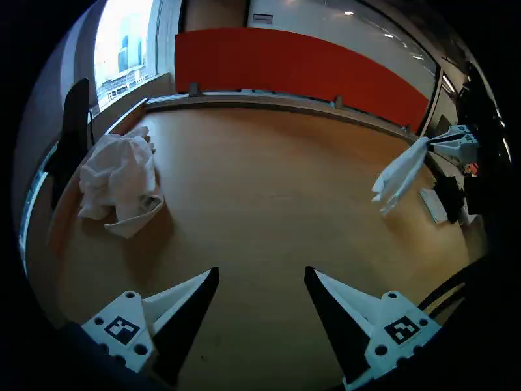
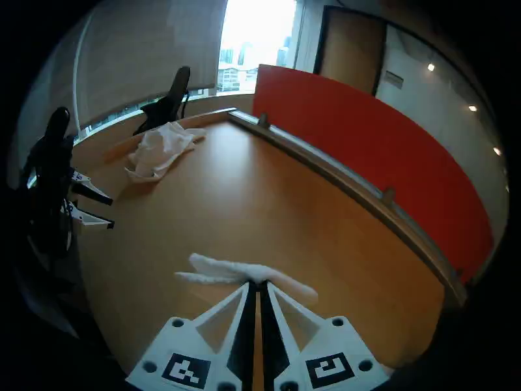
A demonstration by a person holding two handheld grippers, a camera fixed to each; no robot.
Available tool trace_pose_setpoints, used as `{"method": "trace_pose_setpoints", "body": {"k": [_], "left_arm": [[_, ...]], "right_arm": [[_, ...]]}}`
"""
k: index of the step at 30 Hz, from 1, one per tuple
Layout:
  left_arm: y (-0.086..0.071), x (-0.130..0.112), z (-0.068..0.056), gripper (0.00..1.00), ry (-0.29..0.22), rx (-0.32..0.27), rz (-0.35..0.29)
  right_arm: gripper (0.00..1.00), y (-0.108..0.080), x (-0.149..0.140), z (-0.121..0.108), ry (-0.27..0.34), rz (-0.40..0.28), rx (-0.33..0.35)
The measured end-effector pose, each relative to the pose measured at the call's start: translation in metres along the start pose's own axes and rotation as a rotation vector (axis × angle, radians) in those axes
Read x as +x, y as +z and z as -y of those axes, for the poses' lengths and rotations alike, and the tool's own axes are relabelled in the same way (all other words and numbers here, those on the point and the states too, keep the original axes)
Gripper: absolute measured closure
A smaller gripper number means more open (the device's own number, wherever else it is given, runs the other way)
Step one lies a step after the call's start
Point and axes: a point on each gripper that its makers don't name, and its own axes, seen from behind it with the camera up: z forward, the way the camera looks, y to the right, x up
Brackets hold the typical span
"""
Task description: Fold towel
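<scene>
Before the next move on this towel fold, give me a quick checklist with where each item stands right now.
1. Right gripper shut on the towel: ok.
2. Left gripper open and empty: ok.
3. Towel spread flat: not ok, it hangs bunched.
4. Bare table ahead of the left gripper: ok.
5. Pile of cloths away at the far corner: ok.
6. Free towel corner visible to grab: cannot tell.

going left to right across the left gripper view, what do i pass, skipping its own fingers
black chair → crumpled towel pile → hanging towel → right gripper, pinching that towel's top corner
</scene>
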Motion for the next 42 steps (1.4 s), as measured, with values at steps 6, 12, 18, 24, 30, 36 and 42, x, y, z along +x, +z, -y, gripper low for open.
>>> {"method": "trace_pose_setpoints", "body": {"k": [6,12,18,24,30,36,42], "left_arm": [[0.002,0.001,-0.003,0.03,0.008,-0.002,0.006],[0.003,0.004,-0.006,0.03,0.012,-0.001,0.008],[0.004,0.005,-0.01,0.03,0.021,0.006,0.013],[0.003,0.006,-0.014,0.03,0.022,0.015,0.016],[0.005,0.006,-0.021,0.03,0.021,0.023,0.021],[0.006,0.007,-0.028,0.03,0.021,0.028,0.026],[0.009,0.008,-0.035,0.03,0.026,0.035,0.032]], "right_arm": [[0.96,-0.01,-0.009,-0.02,0.027,-0.001,-0.005],[0.96,-0.02,-0.022,-0.045,0.046,0.013,-0.015],[0.96,-0.033,-0.037,-0.077,0.061,0.028,-0.03],[0.96,-0.046,-0.055,-0.113,0.066,0.052,-0.052],[0.96,-0.059,-0.072,-0.15,0.08,0.073,-0.078],[0.96,-0.07,-0.089,-0.188,0.099,0.094,-0.11],[0.96,-0.077,-0.104,-0.22,0.112,0.117,-0.137]]}}
